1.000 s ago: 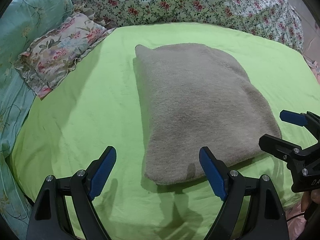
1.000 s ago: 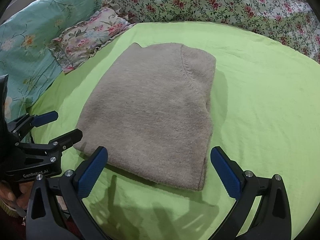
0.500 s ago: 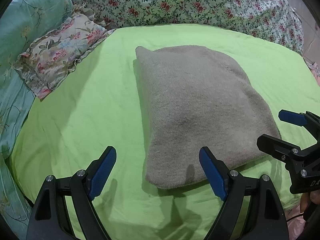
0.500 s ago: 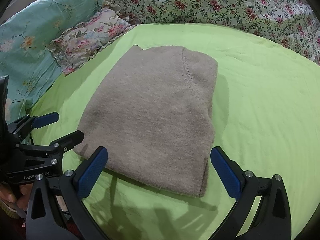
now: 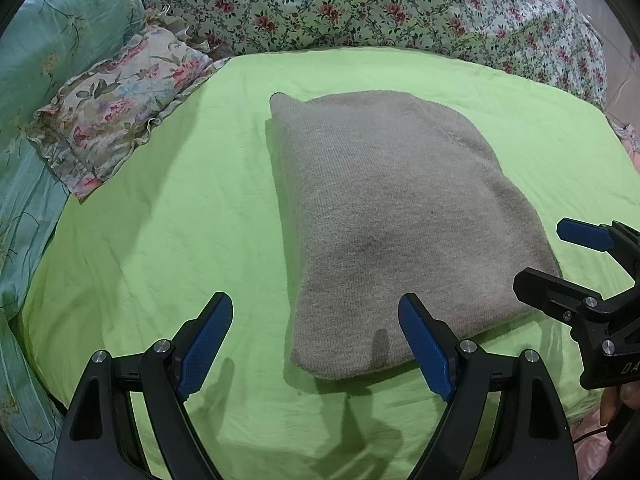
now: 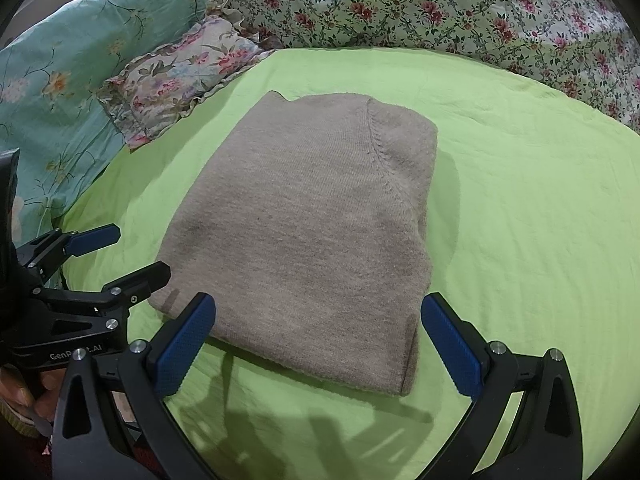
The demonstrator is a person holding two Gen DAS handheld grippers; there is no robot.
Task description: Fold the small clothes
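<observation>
Sweater (image 5: 392, 216) lies folded on the bed (image 5: 168, 216), unmoved since a moment ago; my left gripper (image 5: 316, 340) and right gripper (image 6: 320, 336) hang open, empty.

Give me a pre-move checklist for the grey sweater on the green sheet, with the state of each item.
1. Left tool open and empty: ok, nothing between its pads.
2. Right tool open and empty: ok.
3. Grey sweater lies as a compact folded rectangle: ok, no sleeve hangs out on the visible sides.
4. Both tools clear of the sweater: ok, each hovers off its near edge, not touching.
5. Green sheet bare around the sweater: ok; the floral pillow sits off at the far left corner.
6. Layers underneath lie even: cannot tell, hidden.
</observation>
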